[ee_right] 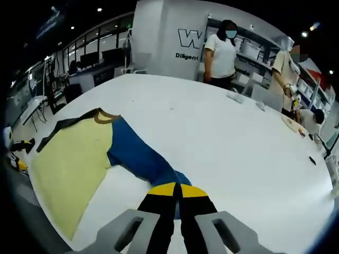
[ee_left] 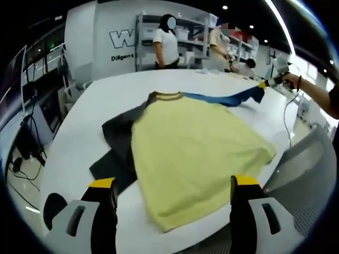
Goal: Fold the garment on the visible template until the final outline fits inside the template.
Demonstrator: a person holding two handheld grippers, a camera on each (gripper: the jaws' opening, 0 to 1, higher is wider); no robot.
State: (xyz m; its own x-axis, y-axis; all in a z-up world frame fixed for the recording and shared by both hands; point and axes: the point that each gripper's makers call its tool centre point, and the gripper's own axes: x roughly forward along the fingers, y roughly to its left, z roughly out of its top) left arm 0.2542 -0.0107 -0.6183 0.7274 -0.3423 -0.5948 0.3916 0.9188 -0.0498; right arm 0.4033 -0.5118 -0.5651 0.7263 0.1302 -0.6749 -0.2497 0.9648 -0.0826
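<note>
Shirt lies flat on the table; right gripper pinches its blue sleeve, left gripper hovers wide open by the hem.

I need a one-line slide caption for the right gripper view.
Right gripper shut on blue sleeve of yellow knit garment on white table.

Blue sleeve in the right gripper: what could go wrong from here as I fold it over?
1. The right gripper is shut on just the tip of the blue sleeve, pulled out straight; it may slip free mid-fold.
2. The left gripper is open and hovering, so nothing pins the yellow shirt body; pulling the sleeve could drag it.
3. The shirt's hem lies close to the white table's near edge and could slide off.
</note>
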